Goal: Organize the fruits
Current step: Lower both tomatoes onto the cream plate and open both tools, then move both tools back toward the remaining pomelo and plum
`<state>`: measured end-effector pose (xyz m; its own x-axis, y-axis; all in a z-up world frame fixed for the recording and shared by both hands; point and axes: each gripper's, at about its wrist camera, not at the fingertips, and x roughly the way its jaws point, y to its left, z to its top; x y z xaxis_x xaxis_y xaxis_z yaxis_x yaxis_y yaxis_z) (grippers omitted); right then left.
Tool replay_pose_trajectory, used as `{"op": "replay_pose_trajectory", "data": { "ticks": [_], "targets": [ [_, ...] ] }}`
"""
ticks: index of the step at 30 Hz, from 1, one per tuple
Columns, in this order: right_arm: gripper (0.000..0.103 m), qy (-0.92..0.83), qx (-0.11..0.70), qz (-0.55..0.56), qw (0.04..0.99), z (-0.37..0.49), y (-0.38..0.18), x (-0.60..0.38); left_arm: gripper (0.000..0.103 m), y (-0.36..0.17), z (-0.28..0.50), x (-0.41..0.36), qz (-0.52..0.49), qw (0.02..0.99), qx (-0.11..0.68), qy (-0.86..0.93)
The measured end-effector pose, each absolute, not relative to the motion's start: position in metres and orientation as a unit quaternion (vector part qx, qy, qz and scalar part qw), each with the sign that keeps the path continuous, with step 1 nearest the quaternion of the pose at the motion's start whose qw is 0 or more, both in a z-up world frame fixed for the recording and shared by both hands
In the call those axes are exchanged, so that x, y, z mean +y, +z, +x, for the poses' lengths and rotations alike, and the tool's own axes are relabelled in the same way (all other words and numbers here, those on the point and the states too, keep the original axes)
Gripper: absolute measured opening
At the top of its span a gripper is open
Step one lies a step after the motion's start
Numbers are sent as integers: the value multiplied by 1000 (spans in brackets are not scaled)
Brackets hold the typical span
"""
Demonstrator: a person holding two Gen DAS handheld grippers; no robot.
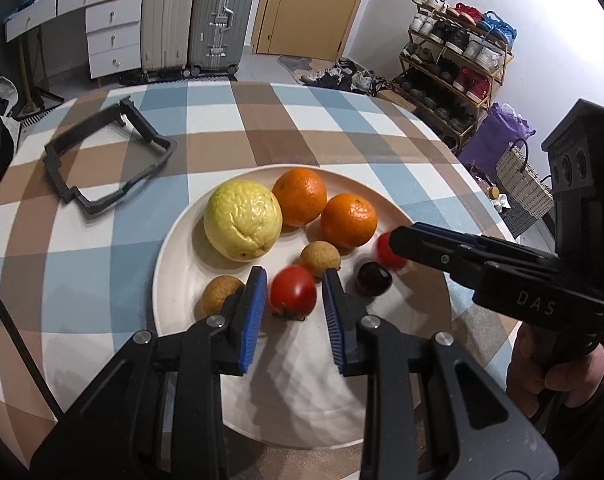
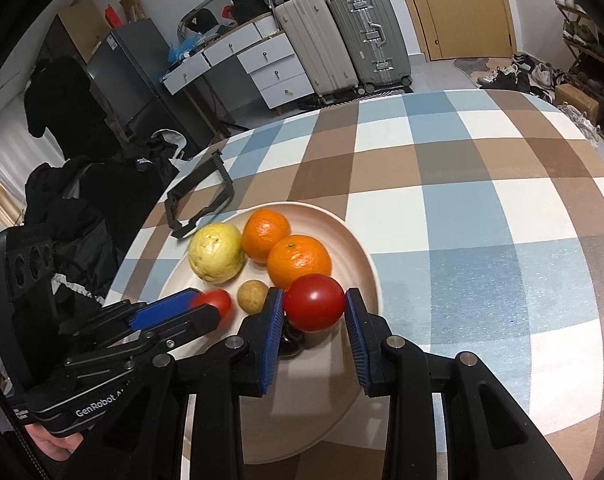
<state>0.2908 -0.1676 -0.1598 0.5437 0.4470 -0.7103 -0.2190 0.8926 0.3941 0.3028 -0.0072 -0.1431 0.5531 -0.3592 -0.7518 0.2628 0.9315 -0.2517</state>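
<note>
Both grippers, left gripper (image 1: pixel 295 294) and right gripper (image 2: pixel 313 312), bracket a tomato each over the plate (image 1: pixel 181 240), jaws apparently just touching; next likely release or lift.

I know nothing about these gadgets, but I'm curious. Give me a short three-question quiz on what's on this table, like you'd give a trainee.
1. True or false: the plate holds three oranges.
2. What does the right claw have between its jaws? A) a red tomato B) an orange C) the big yellow fruit
3. How many small brown fruits lie on the plate?

Key
1. False: there are two oranges.
2. A.
3. Two; the second sits by the left edge of the plate in the left wrist view.
</note>
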Motion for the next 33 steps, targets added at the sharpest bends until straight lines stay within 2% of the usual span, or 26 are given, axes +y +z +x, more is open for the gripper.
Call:
{"op": "replay_pose_trajectory", "data": {
  "ticks": [3,5,8,12,16,20,24,26,33],
  "targets": [
    [37,192,426,131,874,286,-154,-168,26,-137,298,-7,-55,882,433,-179],
    [45,192,419,135,877,281,-148,-170,31,-132,294,-7,-53,884,430,-178],
    [50,198,402,134,884,268,-136,-171,35,-122,283,-6,-51,888,421,-176],
    [53,200,380,130,894,248,-116,-176,43,-105,264,-7,-50,894,410,-174],
    [78,198,352,130,906,220,-94,-184,51,-86,239,-9,-43,902,394,-172],
    [87,196,326,137,914,191,-76,-192,61,-70,214,-10,-39,908,382,-168],
    [93,189,310,140,921,163,-63,-198,77,-57,189,-9,-39,914,369,-162],
    [98,187,304,139,924,149,-59,-199,79,-51,174,-10,-38,917,362,-161],
    [101,178,287,151,929,101,-57,-205,90,-41,127,-12,-38,917,359,-167]
  ]
}}
